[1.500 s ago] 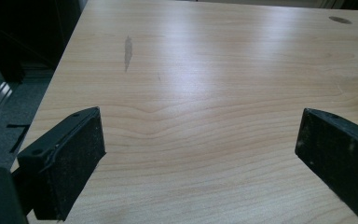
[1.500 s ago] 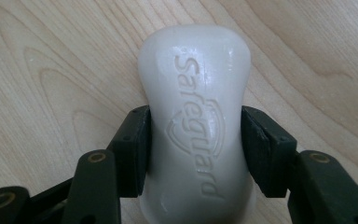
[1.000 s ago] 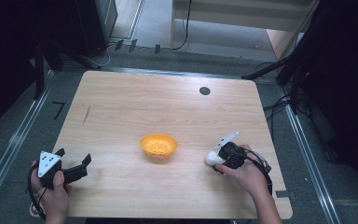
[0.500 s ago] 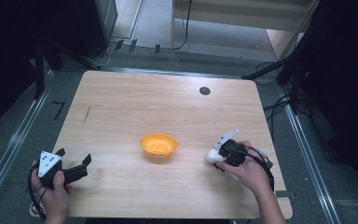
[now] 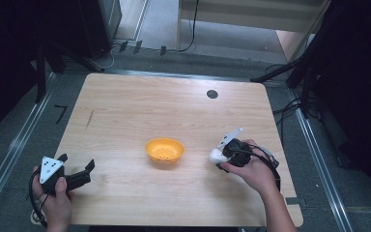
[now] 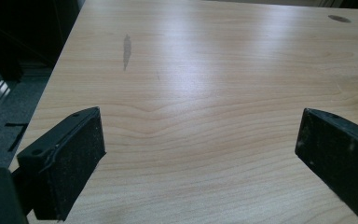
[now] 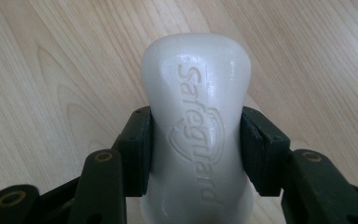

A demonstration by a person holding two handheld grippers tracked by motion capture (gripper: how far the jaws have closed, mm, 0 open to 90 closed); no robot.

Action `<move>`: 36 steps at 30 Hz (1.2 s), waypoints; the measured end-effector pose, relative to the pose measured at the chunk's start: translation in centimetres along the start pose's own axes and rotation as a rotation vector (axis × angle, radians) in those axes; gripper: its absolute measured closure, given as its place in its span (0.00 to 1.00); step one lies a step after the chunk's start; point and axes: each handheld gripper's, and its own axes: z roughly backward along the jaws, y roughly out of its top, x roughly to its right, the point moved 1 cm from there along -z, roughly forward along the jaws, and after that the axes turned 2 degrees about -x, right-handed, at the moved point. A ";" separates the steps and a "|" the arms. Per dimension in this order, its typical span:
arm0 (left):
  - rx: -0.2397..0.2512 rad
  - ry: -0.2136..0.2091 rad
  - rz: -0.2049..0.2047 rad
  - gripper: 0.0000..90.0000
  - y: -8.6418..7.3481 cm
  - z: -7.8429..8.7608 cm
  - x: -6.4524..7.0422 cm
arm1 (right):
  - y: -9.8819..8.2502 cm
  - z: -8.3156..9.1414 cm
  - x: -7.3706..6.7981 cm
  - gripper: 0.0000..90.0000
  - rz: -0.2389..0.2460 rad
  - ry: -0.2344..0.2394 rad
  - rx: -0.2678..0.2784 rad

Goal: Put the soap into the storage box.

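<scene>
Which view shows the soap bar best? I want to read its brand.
The right gripper view: the soap bar is close up between the right gripper's fingers, its embossed lettering legible. The high view shows a small white end.

bowl [image 5: 164, 150] on bench [image 5: 140, 111], lower centre of frame | soap bar [image 5: 216, 155] right of bowl, near it, between jaws of right hand-held gripper [image 5: 223, 153] | left hand-held gripper [image 5: 77, 175] lower left of frame, over bench edge, well apart from bowl | round hole [image 5: 212, 94] in bench, upper right of centre
</scene>
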 end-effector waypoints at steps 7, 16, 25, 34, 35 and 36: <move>0.001 0.002 0.004 0.02 0.0 0.0 0.0 | 1.6 0.7 0.2 0.56 0.024 0.005 0.006; 0.001 0.000 0.008 0.02 0.0 0.0 -0.1 | 2.9 0.9 0.1 0.56 0.055 0.009 0.017; -0.003 -0.002 0.009 0.02 0.0 0.0 -0.1 | 4.3 1.1 -0.3 0.56 0.081 0.012 0.027; -0.005 -0.002 0.011 0.02 0.0 0.0 -0.1 | 5.6 1.0 -0.6 0.56 0.116 0.008 0.028; -0.005 -0.001 0.011 0.02 0.0 0.0 -0.1 | 5.8 1.0 -0.7 0.56 0.119 0.010 0.032; -0.005 -0.001 0.011 0.02 0.0 0.0 -0.1 | 5.8 1.0 -0.7 0.56 0.119 0.010 0.032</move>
